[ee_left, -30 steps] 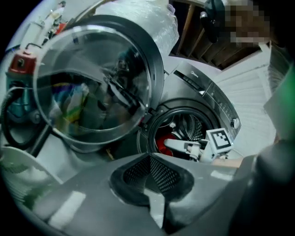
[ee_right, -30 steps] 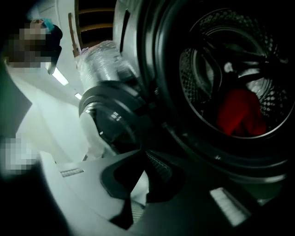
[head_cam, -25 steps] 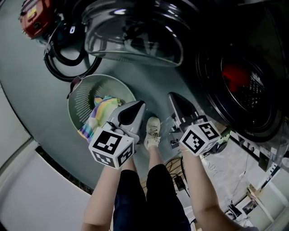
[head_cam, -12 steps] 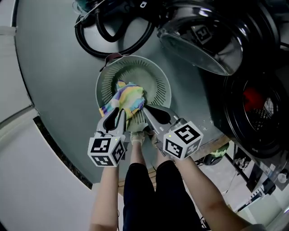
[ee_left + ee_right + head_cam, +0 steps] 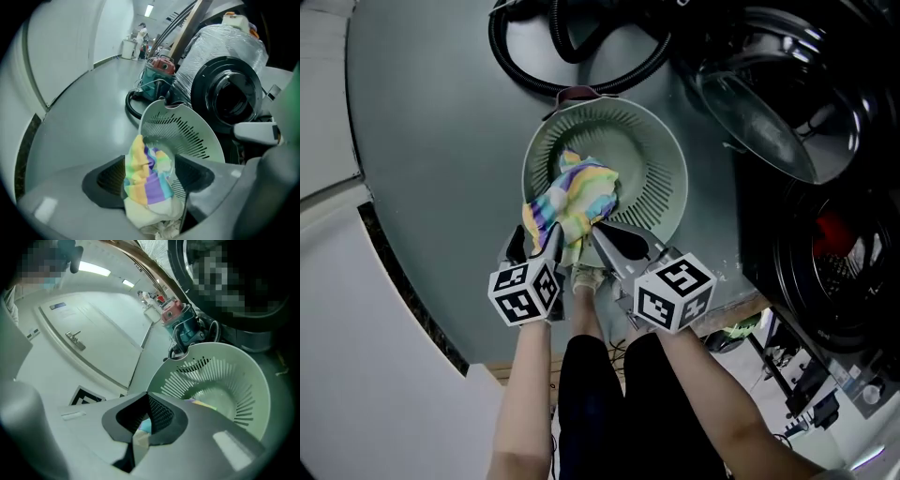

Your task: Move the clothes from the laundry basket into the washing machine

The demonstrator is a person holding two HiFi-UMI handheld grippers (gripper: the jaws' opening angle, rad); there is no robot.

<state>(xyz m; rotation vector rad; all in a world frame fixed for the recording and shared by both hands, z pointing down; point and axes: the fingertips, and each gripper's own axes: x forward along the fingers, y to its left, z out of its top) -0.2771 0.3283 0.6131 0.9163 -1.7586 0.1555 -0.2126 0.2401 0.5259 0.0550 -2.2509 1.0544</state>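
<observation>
- On my far left lies the grey floor (image 5: 431, 141), with a pale wall at 9 o'clock of it.
- My left gripper (image 5: 546, 236) is clamped on the cloth (image 5: 577, 192). In the left gripper view the gripper (image 5: 152, 183) has its two jaws pressed against a bunched fold of the cloth (image 5: 145, 187).
- The cloth is striped in yellow, purple, green and blue. It is raised over the near rim of the basket (image 5: 661, 155), and its upper part hangs over the basket's bowl.
- The basket is pale green with slotted walls and stands on the floor at 12 o'clock of both grippers. I can see no other clothes on the bare part of its bottom.
- A black hose (image 5: 517, 67) loops on the floor at 12 o'clock of the basket.
- My right gripper (image 5: 600, 228) touches the cloth's lower edge. In the right gripper view the gripper (image 5: 145, 423) has its jaws drawn together on a thin strip of the cloth.
- The washer (image 5: 834, 253) stands at 3 o'clock of the basket. Its glass door (image 5: 769, 122) is swung open, and something red (image 5: 834, 230) lies inside the drum.
</observation>
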